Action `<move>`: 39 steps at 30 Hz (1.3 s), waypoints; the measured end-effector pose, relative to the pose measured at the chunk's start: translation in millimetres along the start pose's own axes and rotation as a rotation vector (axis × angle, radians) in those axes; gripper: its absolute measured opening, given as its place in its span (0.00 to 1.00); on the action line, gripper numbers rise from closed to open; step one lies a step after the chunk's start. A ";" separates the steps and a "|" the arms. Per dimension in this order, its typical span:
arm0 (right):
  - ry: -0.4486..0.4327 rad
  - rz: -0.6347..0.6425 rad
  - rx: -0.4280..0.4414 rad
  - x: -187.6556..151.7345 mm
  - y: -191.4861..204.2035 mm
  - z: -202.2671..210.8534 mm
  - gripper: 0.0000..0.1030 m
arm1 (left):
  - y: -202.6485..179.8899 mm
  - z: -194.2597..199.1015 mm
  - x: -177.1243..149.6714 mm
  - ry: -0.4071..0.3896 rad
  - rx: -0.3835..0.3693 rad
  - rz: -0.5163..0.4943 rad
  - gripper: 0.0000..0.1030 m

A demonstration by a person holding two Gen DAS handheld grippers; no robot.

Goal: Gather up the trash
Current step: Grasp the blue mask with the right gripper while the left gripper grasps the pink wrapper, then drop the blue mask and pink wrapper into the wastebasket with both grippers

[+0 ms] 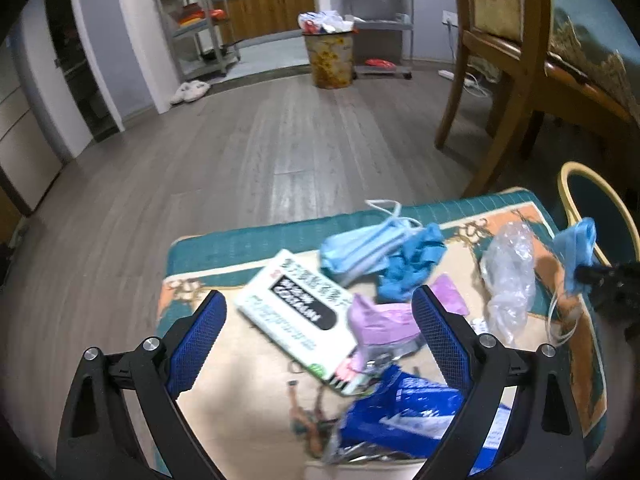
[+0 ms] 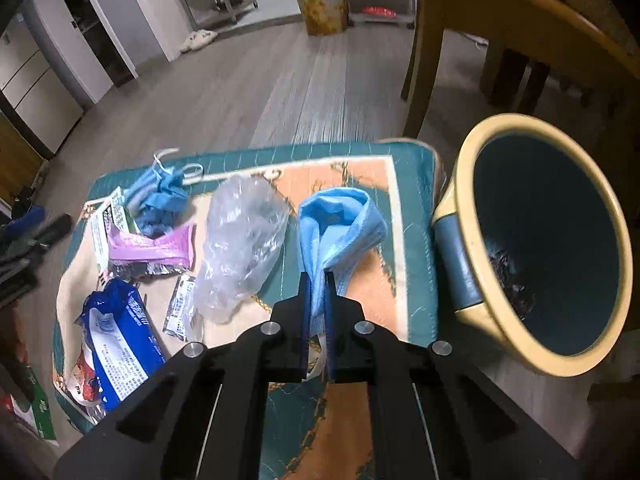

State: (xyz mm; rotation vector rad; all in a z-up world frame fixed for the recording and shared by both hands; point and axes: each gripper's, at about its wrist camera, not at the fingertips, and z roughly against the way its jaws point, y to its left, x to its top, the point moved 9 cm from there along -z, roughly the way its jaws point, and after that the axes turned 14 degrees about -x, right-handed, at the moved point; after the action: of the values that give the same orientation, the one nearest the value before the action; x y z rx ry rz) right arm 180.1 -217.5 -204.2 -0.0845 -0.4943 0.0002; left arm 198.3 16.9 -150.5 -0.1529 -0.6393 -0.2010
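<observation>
Right hand-held gripper [image 2: 318, 280] clenched on blue face mask [image 2: 340, 220], bin [image 2: 464, 264] to its right; left hand-held gripper [image 1: 320, 308] released above white box [image 1: 296, 316].

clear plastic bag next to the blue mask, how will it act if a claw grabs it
The clear plastic bag looks thin and crumpled, so it will probably collapse and hang floppy. It seems very light, likely shifting at a nudge. Its glossy film may slip between the pads.

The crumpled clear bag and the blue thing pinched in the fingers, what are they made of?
The clear bag looks like thin glossy plastic film: see-through, creased, catching highlights. The blue face mask, held by the right gripper, seems soft matte non-woven fabric: it folds limply, with white ear loops showing in the left view.
</observation>
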 end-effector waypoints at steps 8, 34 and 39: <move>-0.036 0.017 0.025 8.2 0.4 16.2 0.05 | -22.3 -34.1 -3.8 0.068 -0.085 0.024 0.90; -0.093 0.004 0.012 11.6 -26.2 45.9 0.05 | -62.1 -23.7 -16.8 0.143 -0.205 -0.110 0.29; -0.127 -0.018 0.006 14.6 -34.2 68.5 0.05 | -70.6 12.2 -4.3 0.066 -0.231 -0.149 0.29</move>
State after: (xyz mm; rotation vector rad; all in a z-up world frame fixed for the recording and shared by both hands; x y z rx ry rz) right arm 159.8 -245.7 -134.4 -0.0747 -0.6223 -0.0102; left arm 171.5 -48.5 -137.9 -0.3198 -0.5606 -0.4220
